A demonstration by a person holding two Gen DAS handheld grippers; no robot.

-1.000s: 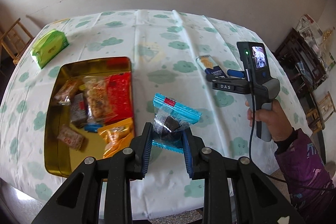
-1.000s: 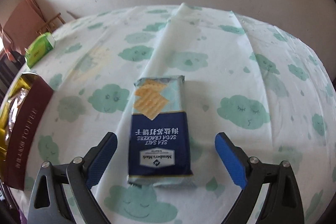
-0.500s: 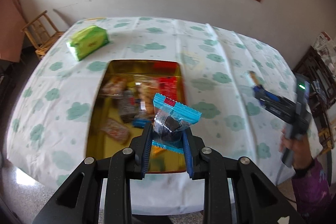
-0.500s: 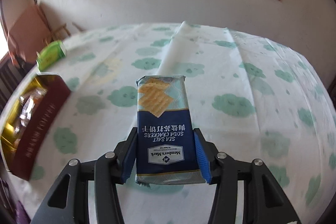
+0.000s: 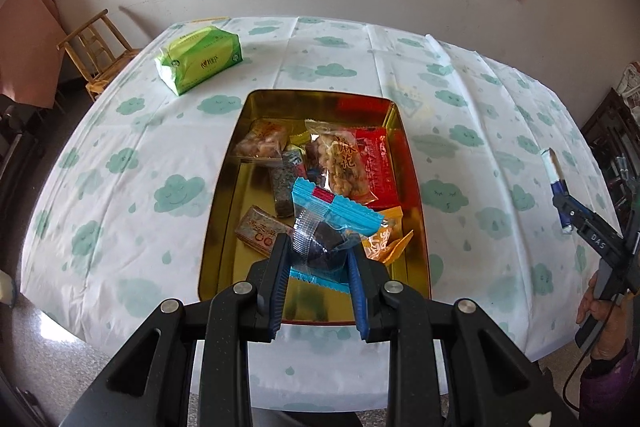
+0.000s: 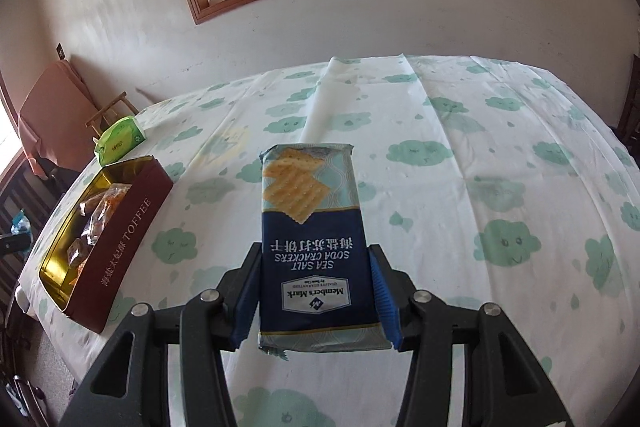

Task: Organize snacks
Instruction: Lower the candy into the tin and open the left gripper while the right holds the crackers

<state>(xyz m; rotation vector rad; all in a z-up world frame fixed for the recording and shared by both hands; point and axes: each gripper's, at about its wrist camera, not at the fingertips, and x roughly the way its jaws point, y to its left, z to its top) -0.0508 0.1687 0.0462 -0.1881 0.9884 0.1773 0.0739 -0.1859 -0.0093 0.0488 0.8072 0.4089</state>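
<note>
My left gripper [image 5: 318,255] is shut on a blue snack packet [image 5: 332,215] with a dark piece inside. It hangs over the near end of the open gold tin [image 5: 236,251], which holds several wrapped snacks. My right gripper [image 6: 316,291] is shut on a blue sea salt soda cracker pack [image 6: 312,227], held above the cloud-print tablecloth [image 6: 480,167]. From the right wrist, the tin [image 6: 124,227] lies to the left, showing its maroon outer wall. In the left wrist view the right gripper [image 5: 560,203] is at the far right with the cracker pack [image 5: 552,167] edge-on.
A green tissue pack [image 5: 200,61] lies on the table's far left corner, with a wooden chair [image 5: 96,47] behind it. A person's hand [image 5: 600,311] grips the right tool's handle. Dark furniture [image 5: 616,131] stands at the right.
My left gripper carried the blue packet leftward until it hung over the tin. My right gripper closed on the cracker pack and lifted it off the tablecloth.
</note>
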